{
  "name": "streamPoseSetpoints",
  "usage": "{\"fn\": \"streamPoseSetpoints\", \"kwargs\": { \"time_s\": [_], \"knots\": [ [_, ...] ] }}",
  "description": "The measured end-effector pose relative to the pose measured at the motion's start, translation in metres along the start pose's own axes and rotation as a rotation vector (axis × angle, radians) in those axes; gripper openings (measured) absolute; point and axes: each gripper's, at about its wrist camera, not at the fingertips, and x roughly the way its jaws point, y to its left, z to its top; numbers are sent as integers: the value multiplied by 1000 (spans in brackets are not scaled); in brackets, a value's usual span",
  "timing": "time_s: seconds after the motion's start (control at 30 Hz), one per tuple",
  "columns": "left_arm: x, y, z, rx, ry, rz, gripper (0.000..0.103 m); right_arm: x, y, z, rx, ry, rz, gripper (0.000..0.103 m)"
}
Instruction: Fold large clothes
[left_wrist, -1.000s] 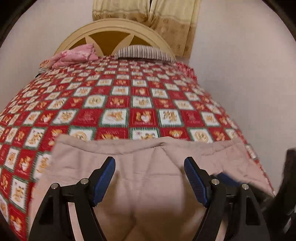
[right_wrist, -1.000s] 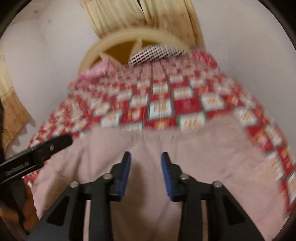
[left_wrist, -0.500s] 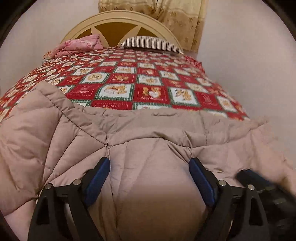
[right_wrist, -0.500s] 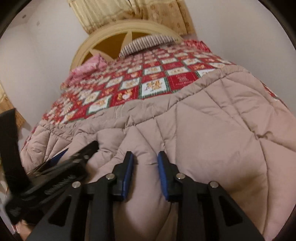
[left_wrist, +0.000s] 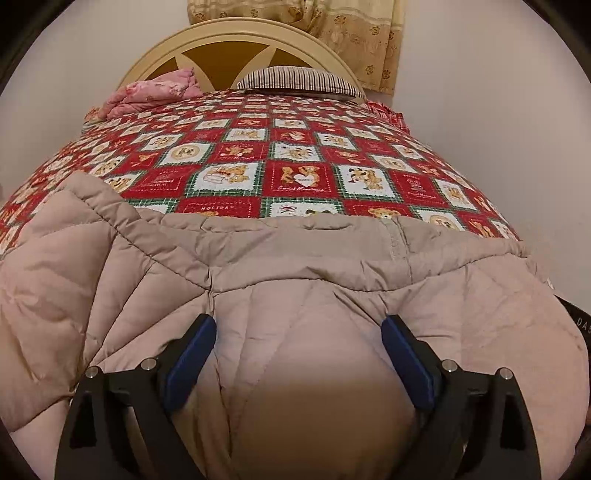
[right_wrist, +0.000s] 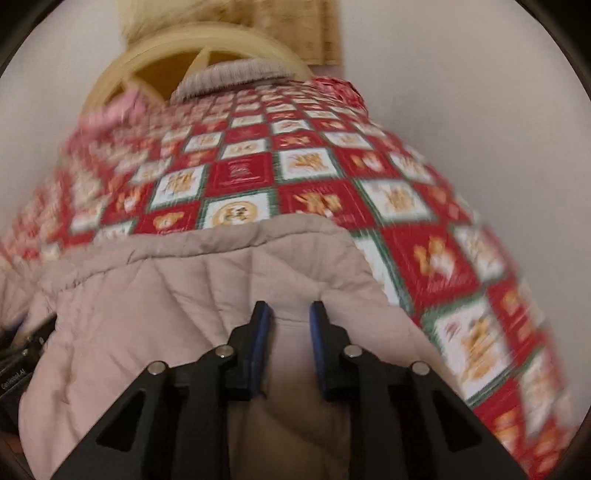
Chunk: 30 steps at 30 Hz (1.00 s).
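A bed (left_wrist: 303, 155) fills both views, covered with a red patchwork bedspread (left_wrist: 295, 173) of white and red squares with little bears, and behind it stands a round cream headboard (left_wrist: 236, 40) of wood. The big thing of the task, a beige quilted down coat (left_wrist: 295, 266), puffy and with stitched seams, lies spread over the near end of the bed, close under both cameras. The left gripper (left_wrist: 298, 330) points down at a slant over the coat; its jaws have just been opening and now stand wide apart, with a soft bulge of the coat between the blue pads, which do not press it. The right gripper (right_wrist: 286, 314) also points down at a slant, near the right edge of the coat; its jaws have just been closing and stand narrow, and a fold of the fabric rises between them, but I cannot tell if they pinch it. The left view is sharp and shows a striped pillow (left_wrist: 299, 79), a pink crumpled cloth (left_wrist: 155, 92) and a yellow curtain (left_wrist: 332, 26); the right view is blurred, and it shows the black left tool at its left edge.
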Motion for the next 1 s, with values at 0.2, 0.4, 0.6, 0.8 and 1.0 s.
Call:
{"fn": "streamPoseSetpoints", "kwargs": {
  "time_s": [0.2, 0.4, 0.6, 0.8, 1.0],
  "knots": [
    [6, -6, 2, 30, 10, 21, 94, 7, -25, -11, 128, -52, 100, 19],
    [-1, -3, 4, 16, 23, -17, 94, 7, -31, -11, 174, -44, 106, 16],
    [-86, 38, -8, -52, -23, -132, 94, 6, -23, -11, 124, -33, 39, 19],
    [-185, 142, -64, -242, -166, -80, 94, -5, -6, -4, 34, 22, -119, 28],
    [-219, 190, -138, -377, -224, 1, 94, -103, 40, -23, -47, -242, -56, 24]
  ]
}}
